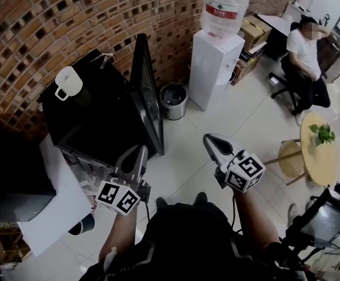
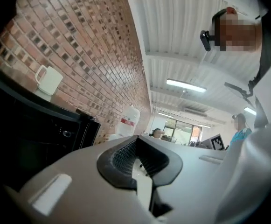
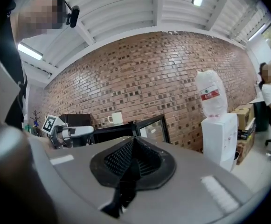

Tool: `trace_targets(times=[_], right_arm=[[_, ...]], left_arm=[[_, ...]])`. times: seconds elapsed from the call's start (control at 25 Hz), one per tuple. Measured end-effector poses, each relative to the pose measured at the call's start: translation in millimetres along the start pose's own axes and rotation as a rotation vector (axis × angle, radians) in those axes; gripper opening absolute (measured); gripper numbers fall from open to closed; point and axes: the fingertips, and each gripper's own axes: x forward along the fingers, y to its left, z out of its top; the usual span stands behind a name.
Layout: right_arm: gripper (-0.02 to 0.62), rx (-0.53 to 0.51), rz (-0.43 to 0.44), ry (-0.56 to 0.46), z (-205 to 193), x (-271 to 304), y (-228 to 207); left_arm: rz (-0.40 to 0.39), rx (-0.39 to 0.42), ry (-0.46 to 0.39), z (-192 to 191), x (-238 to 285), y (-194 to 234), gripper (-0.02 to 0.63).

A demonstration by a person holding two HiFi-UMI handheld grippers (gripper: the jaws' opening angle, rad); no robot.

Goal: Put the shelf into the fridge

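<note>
Mug [image 1: 68, 82] atop fridge [image 1: 99, 107] w/ door [image 1: 147, 92] open.

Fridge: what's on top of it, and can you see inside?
A white mug stands on top of the fridge. Its door hangs open, but the interior is too dark to make out.

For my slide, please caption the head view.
Left gripper and right gripper, both shut and empty, held near a black fridge with its door open.
</note>
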Motion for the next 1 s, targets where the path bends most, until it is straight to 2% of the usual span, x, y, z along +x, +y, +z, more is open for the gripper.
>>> trace_targets(times=[0.2,0.44,0.52,0.64,0.8,1.0], right_arm=[[0.006,-0.055,0.013,0.009,5,-22,5],[0.006,0.004,0.008,-0.007,10,-37,0],[0.006,0.020,0.009,-0.014,10,-40,-1],[0.006,0.015,0.012,-0.020,13,-43,0],[0.006,-0.004,0.028,-0.033,20,-42,4],[0.006,-0.024,0.040,-0.028,24,-36,12]], left_arm=[[-0.001,0.097,0.060,-15,3,-25,0.005],[0.004,0.123,0.093,-23,0,-38,0.005],[-0.023,0.128,0.089,-22,-3,-46,0.005],[-0.110,0.137,0.081,-22,-8,-63,0.005],[-0.057,0.228,0.144,-29,-7,-60,0.005],[-0.038,0.223,0.142,-28,-10,-52,0.005]])
